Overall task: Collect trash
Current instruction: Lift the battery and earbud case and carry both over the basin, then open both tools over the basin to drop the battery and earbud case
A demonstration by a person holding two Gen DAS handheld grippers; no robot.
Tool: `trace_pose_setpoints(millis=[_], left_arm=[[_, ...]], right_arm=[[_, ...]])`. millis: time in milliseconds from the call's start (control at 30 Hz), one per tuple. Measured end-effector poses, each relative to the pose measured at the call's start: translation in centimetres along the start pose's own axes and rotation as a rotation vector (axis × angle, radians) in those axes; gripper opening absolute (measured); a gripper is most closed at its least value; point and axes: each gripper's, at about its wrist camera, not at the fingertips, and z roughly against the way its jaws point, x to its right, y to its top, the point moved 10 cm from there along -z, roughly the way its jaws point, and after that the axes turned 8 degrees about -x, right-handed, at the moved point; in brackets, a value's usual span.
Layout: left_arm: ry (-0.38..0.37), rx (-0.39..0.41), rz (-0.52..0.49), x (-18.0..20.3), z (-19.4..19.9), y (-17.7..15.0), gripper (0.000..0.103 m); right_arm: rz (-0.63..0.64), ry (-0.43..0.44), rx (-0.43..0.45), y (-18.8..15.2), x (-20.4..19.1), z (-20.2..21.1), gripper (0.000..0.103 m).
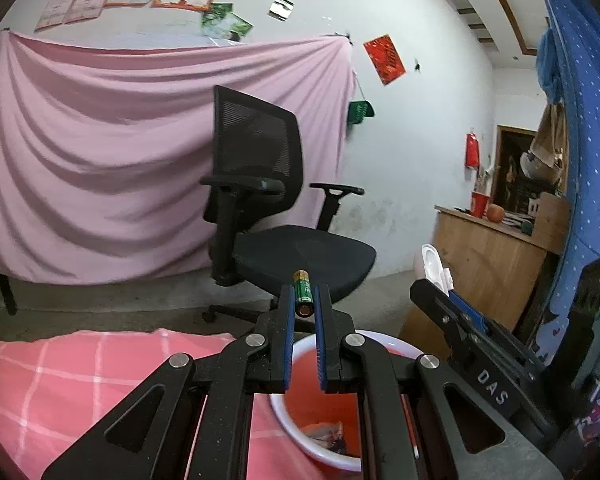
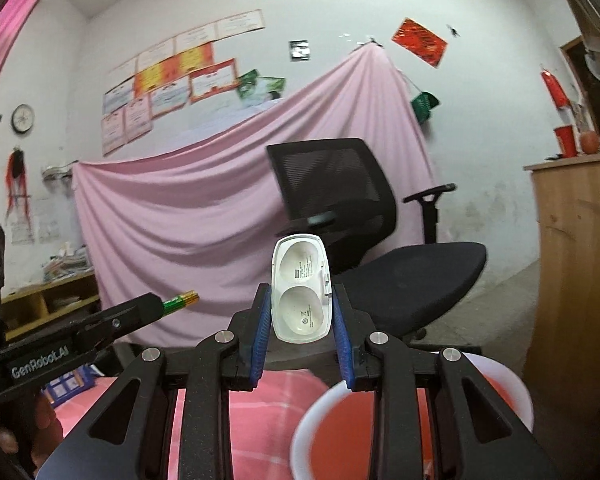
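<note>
Above the red bucket [image 1: 316,404], the left gripper [image 1: 303,300] clamps a green cylindrical battery [image 1: 302,290]; only this view shows crumpled wrappers [image 1: 326,432] inside. The right gripper [image 2: 302,312] clamps a white moulded plastic tray [image 2: 301,286].

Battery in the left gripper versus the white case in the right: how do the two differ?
The battery is a slim green-and-gold cylinder; the white plastic case is a broad flat shell with two oval hollows. The battery lies along the left gripper's fingers, which stand narrow; the case stands upright, spreading the right gripper wider. Both are clamped between blue pads, near the red bin.
</note>
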Motion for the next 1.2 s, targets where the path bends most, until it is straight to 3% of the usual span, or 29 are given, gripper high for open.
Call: trace_pose_setpoints(millis=[333, 800, 1200], left_arm=[[-0.042, -0.093, -0.024, 2.8, -3.0, -2.5, 0.007], [-0.067, -0.194, 0.022, 3.2, -5.8, -5.8, 0.007], [-0.076, -0.265, 0.091, 2.3, -7.1, -6.7, 0.008]], right_arm=[[-0.08, -0.08, -0.116, -1.3, 4.2, -1.0, 0.027], [-0.128, -0.115, -0.288, -4.4, 6.3, -2.8, 0.027], [-0.158, -0.13, -0.343, -5.3, 7.4, -3.1, 0.028]])
